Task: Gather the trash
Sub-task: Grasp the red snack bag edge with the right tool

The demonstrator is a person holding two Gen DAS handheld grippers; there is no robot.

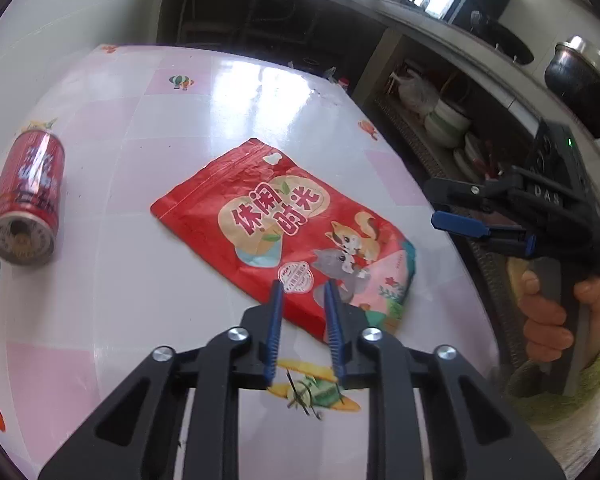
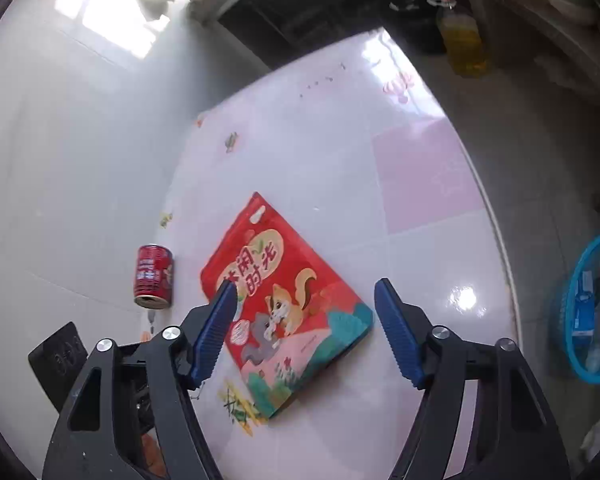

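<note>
On my left a red can (image 1: pixel 26 196) lay on its side on the pink-checked table (image 1: pixel 148 128), well apart from the red snack bag (image 1: pixel 284 236) lying flat at the middle. My left gripper (image 1: pixel 302 286) hovered at the bag's near edge, jaws narrowly parted and holding nothing. My right gripper (image 2: pixel 304 292) hung over the bag, jaws wide and empty, a blue basket (image 2: pixel 572 320) off the table's right side.

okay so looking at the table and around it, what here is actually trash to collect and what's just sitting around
For the job: red snack bag, red can on its side, blue basket on the floor, already holding some items.

Just lying about: oil bottle, stacked bowls, dark pot.
</note>
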